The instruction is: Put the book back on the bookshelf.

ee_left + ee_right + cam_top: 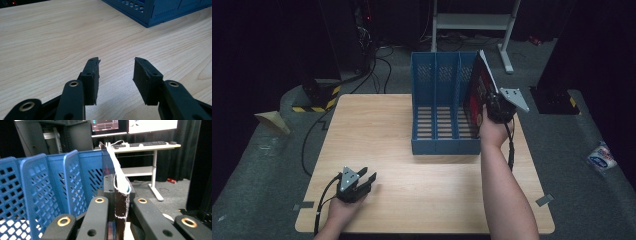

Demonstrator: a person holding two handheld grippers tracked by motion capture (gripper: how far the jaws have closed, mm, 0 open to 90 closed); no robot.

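Note:
A blue file rack (443, 107) with three slots stands at the back middle of the wooden table (387, 125). At its right-hand slot a thin book (476, 92) with a dark red cover leans with its top tilted right. My right gripper (493, 111) is shut on the book's edge. In the right gripper view the book (121, 202) stands pinched between the jaws of the right gripper (120, 192), with the rack's dividers (50, 185) to its left. My left gripper (364, 176) rests at the table's front left, open. The left gripper (116, 62) holds nothing.
A white desk frame (472, 22) stands behind the table, with cables (382, 65) on the floor. A white packet (601, 157) lies on the floor at the right. A corner of the rack (160, 10) shows far ahead of the left jaws.

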